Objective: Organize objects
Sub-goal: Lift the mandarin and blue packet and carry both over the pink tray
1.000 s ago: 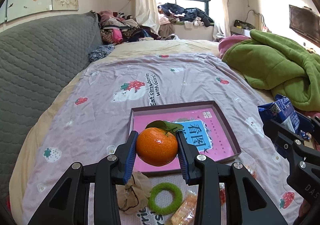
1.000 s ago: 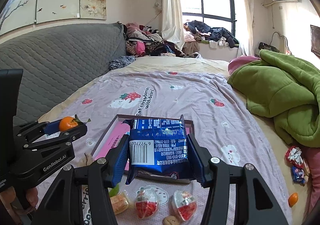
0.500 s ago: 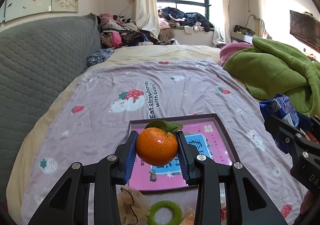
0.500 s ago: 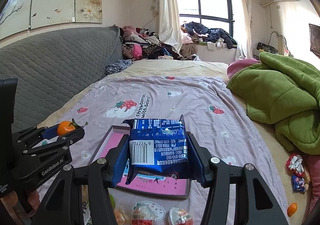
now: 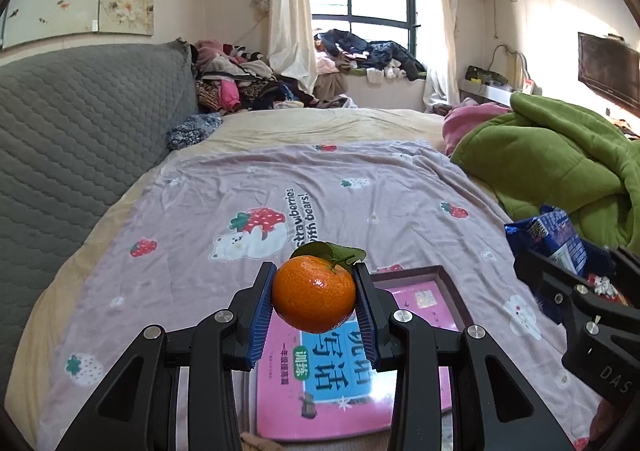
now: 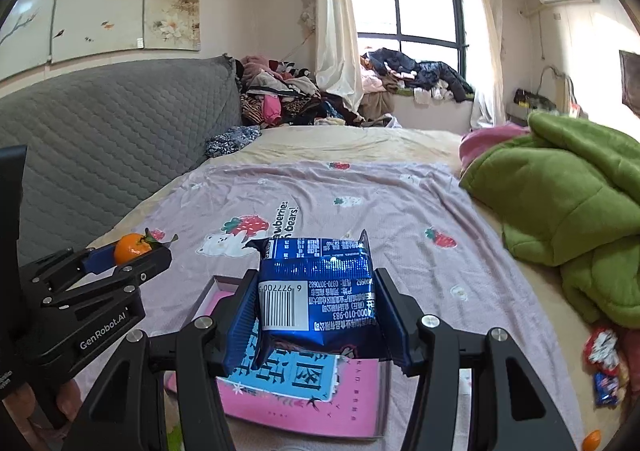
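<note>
My left gripper (image 5: pixel 314 301) is shut on an orange tangerine (image 5: pixel 314 299) with green leaves, held above the near end of a pink shallow box (image 5: pixel 420 299) lying on the bedspread. In the right wrist view that tangerine (image 6: pixel 130 248) and left gripper (image 6: pixel 132 251) show at the left. My right gripper (image 6: pixel 316 303) is shut on a blue foil snack packet (image 6: pixel 316 287), barcode facing me, also over the pink box (image 6: pixel 304 407). The packet (image 5: pixel 556 235) and the right gripper's fingers (image 5: pixel 560 291) appear at the right edge of the left wrist view.
A lilac strawberry-print bedspread (image 5: pixel 340 203) covers the bed. A grey quilted headboard (image 5: pixel 80 139) runs along the left, a green blanket (image 5: pixel 560 163) is heaped at the right. Small wrapped snacks (image 6: pixel 604 363) and a small orange fruit (image 6: pixel 591 439) lie at the lower right.
Both grippers have moved forward over the bed with their loads. The pink box has slid toward the bottom of both views, and the loose items in front of it have dropped out of sight.
</note>
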Tool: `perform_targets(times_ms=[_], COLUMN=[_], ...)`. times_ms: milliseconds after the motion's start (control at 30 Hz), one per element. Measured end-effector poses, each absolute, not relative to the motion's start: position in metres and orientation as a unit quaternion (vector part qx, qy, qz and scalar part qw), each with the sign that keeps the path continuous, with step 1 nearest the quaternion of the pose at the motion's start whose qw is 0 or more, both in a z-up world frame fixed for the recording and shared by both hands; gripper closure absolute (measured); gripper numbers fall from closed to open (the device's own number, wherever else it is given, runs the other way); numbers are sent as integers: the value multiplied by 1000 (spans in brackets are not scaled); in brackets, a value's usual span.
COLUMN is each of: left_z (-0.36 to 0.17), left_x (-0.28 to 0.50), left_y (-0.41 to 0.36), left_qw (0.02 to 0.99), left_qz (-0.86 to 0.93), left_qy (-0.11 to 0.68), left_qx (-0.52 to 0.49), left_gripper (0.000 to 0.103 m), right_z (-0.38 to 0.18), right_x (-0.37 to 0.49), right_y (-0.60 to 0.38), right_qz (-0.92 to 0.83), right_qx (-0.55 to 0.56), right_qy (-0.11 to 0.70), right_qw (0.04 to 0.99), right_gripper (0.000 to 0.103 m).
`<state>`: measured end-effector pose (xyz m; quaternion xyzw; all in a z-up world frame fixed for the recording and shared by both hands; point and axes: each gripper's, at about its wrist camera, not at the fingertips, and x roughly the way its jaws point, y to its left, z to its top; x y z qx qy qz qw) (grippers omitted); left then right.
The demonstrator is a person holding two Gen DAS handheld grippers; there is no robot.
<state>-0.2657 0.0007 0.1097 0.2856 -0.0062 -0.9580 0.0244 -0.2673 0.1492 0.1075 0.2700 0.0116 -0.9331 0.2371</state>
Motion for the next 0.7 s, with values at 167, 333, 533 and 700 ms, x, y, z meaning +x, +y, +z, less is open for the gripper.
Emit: perform_targets(times_ms=[167,333,533,700], left_z=[89,56,11,-6], left_x=[-283,-300,-329,-343], left_y=[-2,-2,-11,-21], left_qw=[10,14,26,36], left_qz=[-956,-951,-939,-931], left_qy=[8,11,16,-7], left_qx=[294,308,342,364], left_gripper=[64,64,64,64], right_z=[88,68,39,18], right_x=[-277,-286,-308,-331], right_y=[140,131,125,113], right_qz=[-930,-930,-921,-911], right_qx=[278,289,326,361], right_qy=[7,21,40,61], right_qw=[238,228,209,190], right_gripper=[47,47,47,47])
